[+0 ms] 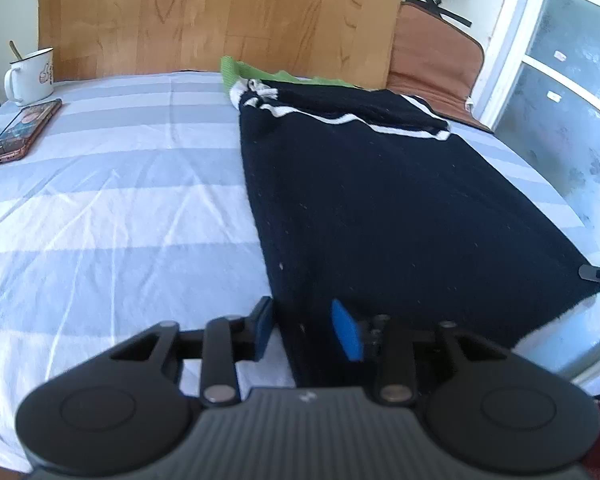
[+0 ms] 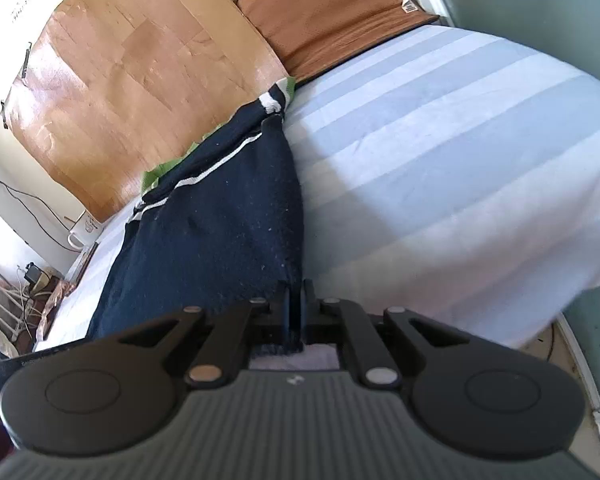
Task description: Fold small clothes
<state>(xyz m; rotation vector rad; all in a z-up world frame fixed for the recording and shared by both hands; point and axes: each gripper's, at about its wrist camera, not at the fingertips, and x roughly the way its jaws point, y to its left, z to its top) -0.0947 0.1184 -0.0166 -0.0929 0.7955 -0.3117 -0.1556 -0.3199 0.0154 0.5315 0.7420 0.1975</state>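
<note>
Right wrist view: your right gripper (image 2: 299, 300) pinches the soft navy knit garment's (image 2: 220, 216) hem corner (limp, droops); left gripper (image 1: 306, 330) gapes, straddling the other corner.

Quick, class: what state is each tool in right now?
Left tool: open, straddling the garment edge.
Right tool: shut on the garment corner.

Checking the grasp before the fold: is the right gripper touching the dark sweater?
Touching. The right wrist view shows the right gripper with its jaws closed on the near hem of the dark sweater, fabric pinched between the fingers.
</note>
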